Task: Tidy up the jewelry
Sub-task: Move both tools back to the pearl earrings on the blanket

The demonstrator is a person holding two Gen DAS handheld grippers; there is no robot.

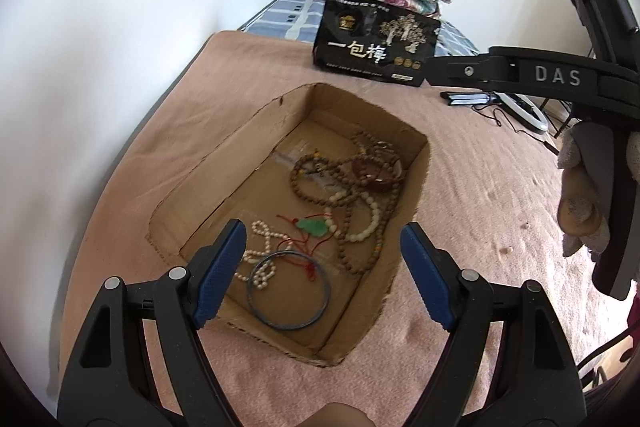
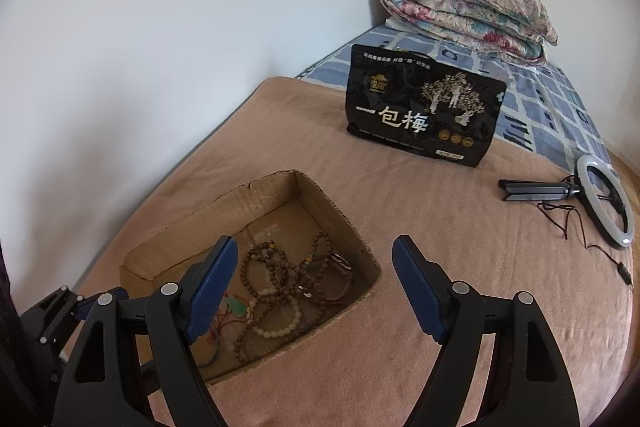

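Both grippers, left gripper (image 1: 322, 243) and right gripper (image 2: 314, 261), hang spread over the cardboard box (image 1: 224, 163) on the bed; we should lower onto the bangle (image 1: 289, 290) first, clear of the tangled beads (image 1: 352, 195).

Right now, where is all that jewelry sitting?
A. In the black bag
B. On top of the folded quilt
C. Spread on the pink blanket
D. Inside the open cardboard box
D: the bead strands, the green pendant and the metal bangle all lie on the floor of the cardboard box.
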